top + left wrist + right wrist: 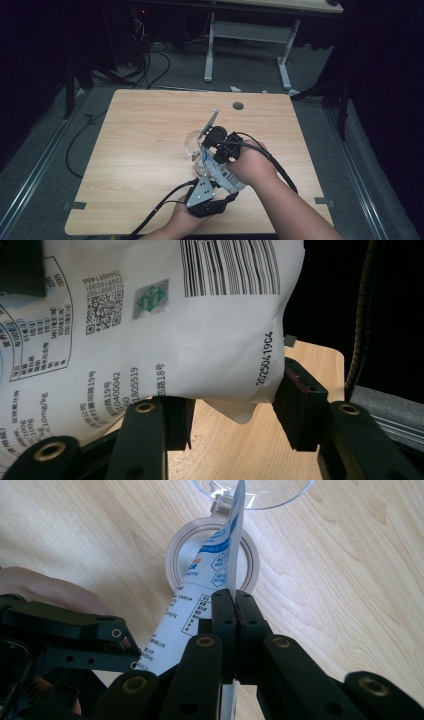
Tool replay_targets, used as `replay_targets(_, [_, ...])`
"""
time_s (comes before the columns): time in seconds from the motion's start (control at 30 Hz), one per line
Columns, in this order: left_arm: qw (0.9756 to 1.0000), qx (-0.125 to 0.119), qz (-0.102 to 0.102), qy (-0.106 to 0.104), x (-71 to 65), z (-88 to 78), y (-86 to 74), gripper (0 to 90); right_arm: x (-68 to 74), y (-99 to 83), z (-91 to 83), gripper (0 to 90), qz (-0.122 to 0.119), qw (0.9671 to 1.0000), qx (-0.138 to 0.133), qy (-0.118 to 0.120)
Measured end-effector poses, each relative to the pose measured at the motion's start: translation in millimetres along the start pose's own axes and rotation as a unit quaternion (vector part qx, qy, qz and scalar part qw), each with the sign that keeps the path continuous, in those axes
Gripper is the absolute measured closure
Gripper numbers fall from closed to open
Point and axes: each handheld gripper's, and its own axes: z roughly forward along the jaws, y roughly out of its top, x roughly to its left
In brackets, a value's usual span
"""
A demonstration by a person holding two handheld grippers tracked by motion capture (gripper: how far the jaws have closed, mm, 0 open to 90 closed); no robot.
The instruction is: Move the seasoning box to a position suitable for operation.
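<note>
Near the middle of the tabletop [140, 150], your right hand-held gripper [234, 600] pinches the white printed pouch [200, 330] by its thin edge while your left hand-held gripper [230, 410] clasps its fuller bottom above a clear cup [250, 492].

— How does it look from above?
— Dim; only the wooden table [150, 150] catches soft overhead light, and the room around it sinks into black

— And along my jaws?
— Brighter: the white pouch [200, 340] is sharp with crisp print, the tabletop evenly lit, my near black links slightly soft, shadows faint
</note>
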Motion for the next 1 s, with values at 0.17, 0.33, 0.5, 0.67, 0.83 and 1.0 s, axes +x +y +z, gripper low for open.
replay_targets(0.17, [1.0000,-0.001,0.000,0.000,0.1,-0.4,0.3,54.6,0.1,0.9,-0.2,89.5,-0.002,1.0000,0.000,-0.002])
replay_targets(0.33, [1.0000,-0.002,-0.001,0.000,0.2,-0.6,0.5,54.6,0.3,1.1,0.2,89.5,-0.002,1.0000,0.000,-0.002])
replay_targets(0.5, [1.0000,-0.002,-0.001,0.000,0.3,-0.7,0.7,54.6,0.3,1.5,0.5,89.4,-0.003,1.0000,0.000,-0.002])
replay_targets(0.67, [1.0000,-0.002,-0.001,0.000,0.5,-0.8,0.8,54.6,0.6,2.0,0.8,89.4,-0.003,1.0000,0.001,-0.002])
replay_targets(0.83, [1.0000,-0.003,-0.001,0.001,0.7,-0.9,0.9,54.7,0.6,2.2,1.0,89.4,-0.003,1.0000,0.000,-0.003])
replay_targets(1.0, [1.0000,-0.003,0.000,0.001,0.9,-0.9,0.9,54.8,0.6,2.2,0.9,89.4,-0.004,1.0000,0.000,-0.003])
